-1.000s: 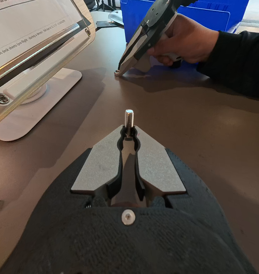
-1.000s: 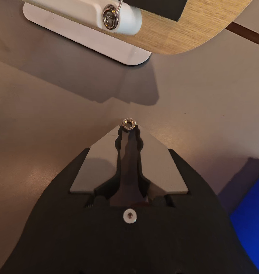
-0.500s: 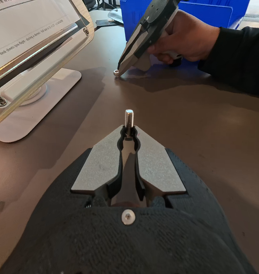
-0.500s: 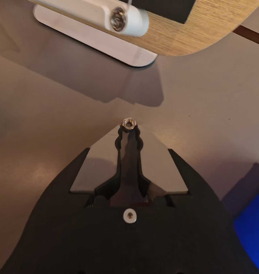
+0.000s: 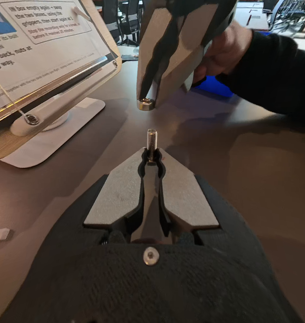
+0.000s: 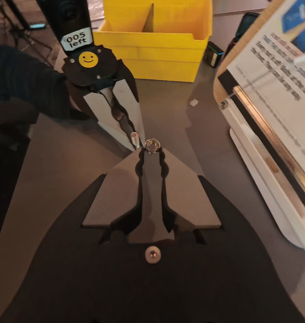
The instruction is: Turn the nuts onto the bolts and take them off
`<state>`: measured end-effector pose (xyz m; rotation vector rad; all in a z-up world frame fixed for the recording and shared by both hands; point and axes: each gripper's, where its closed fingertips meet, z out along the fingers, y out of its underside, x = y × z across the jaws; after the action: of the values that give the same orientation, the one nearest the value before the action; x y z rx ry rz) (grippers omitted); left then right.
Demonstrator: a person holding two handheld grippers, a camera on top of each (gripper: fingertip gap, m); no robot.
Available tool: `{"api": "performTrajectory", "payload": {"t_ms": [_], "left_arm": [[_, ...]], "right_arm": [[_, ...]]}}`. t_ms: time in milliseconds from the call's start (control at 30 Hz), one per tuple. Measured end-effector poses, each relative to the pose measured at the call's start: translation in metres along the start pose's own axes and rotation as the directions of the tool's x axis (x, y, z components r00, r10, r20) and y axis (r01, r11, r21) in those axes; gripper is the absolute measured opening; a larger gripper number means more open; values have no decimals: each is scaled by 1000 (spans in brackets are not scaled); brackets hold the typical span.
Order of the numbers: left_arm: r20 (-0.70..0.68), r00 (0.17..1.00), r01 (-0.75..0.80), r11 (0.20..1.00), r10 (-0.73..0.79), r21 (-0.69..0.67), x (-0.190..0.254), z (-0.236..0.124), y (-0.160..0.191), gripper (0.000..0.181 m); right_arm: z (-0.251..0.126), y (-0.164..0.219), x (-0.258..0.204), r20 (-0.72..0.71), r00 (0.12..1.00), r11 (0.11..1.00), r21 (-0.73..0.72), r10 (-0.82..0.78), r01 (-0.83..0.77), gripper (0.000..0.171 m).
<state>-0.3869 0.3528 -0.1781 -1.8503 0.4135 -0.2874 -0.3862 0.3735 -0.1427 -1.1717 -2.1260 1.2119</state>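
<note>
My left gripper (image 5: 152,153) is shut on a steel bolt (image 5: 151,140) whose threaded end sticks out past the fingertips. My right gripper (image 6: 152,149) is shut on a small steel hex nut (image 6: 152,144), its hole facing the camera. In the left wrist view the right gripper (image 5: 146,102) hangs just beyond the bolt tip, the nut (image 5: 145,104) a short gap from it. In the right wrist view the left gripper (image 6: 136,146) comes in from the upper left, and the bolt (image 6: 135,139) sits just left of the nut, apart from it.
A document stand (image 5: 48,73) with a printed sheet stands on a white base (image 5: 60,129) to the left; it also shows at the right in the right wrist view (image 6: 270,122). A yellow divided bin (image 6: 153,40) is behind. A blue bin (image 5: 212,87) is partly hidden by the hand. A brown tabletop (image 5: 235,174) lies below.
The right gripper has lifted the nut off the table and swung toward the left gripper, so the nut now sits close to the bolt tip. The left gripper holds the bolt as before.
</note>
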Motion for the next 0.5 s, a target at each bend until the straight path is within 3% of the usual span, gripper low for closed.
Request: {"api": "performTrajectory", "payload": {"t_ms": [233, 500], "left_arm": [[94, 995, 19, 1000, -19, 0, -20, -7, 1, 7], [86, 996, 9, 1000, -8, -9, -16, -2, 2, 7]], "right_arm": [[20, -16, 1, 81, 996, 996, -76, -43, 50, 13], [28, -12, 0, 130, 991, 996, -83, 0, 11, 13]]}}
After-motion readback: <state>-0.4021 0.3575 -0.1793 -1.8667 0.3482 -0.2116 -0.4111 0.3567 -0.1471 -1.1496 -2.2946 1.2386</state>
